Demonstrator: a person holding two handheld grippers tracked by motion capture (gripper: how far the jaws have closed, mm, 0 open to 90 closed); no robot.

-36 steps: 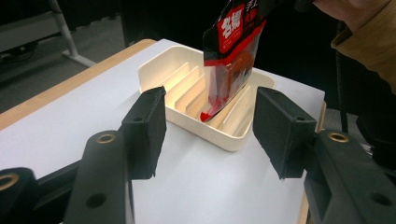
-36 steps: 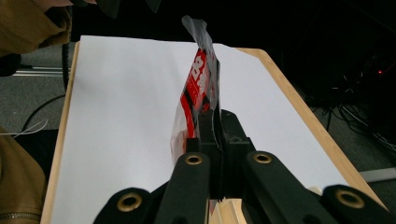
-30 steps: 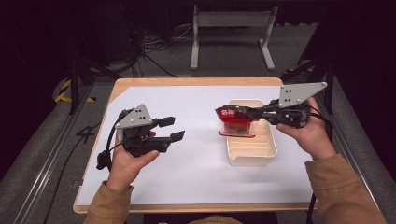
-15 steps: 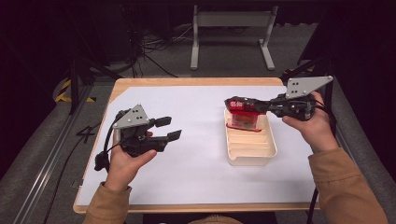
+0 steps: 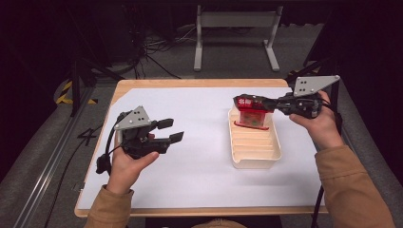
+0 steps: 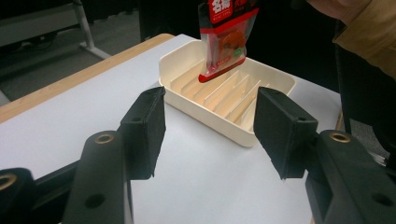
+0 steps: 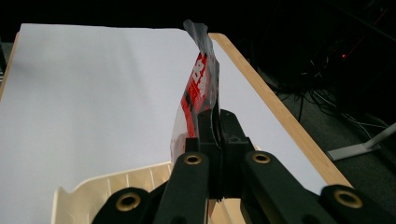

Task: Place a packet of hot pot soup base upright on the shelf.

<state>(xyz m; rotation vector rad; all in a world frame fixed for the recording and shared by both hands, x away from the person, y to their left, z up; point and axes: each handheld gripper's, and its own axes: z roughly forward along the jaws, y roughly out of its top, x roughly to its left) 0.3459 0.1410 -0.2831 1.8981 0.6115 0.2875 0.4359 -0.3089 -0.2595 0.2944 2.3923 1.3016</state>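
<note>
While my right gripper point(image 5: 250, 101) pinches a red packet point(image 5: 251, 115) by its top edge, the packet hangs upright over the far end of the cream tray point(image 5: 254, 159). Looking along that gripper, my two black jaws are pressed tight together on the packet point(image 7: 200, 88), whose clear crimped top rises past them, with the tray point(image 7: 102, 186) rim just below. From my left gripper's camera the packet point(image 6: 225, 35) hangs with its lower edge down between the tray's ribs; I cannot tell whether it touches the bottom. The tray point(image 6: 275, 79) has thin upright ribs running across it, dividing it into narrow slots, and the other slots look bare.

My left gripper point(image 5: 170, 131) is held over the left part of the white sheet point(image 5: 199, 190), well apart from the tray, its jaws spread wide with nothing between them. Through its own camera the two pads point(image 6: 145, 128) stand far apart and frame the tray's near corner. My left hand point(image 5: 127, 161) wraps the gripper body from below, and a cable trails off it toward the table's left edge. My right hand point(image 5: 317, 124) holds the other gripper near the table's right edge, its grey plate point(image 5: 311, 84) on top. The sheet covers most of the wooden table point(image 5: 190, 82), leaving a strip of wood at the edges.
</note>
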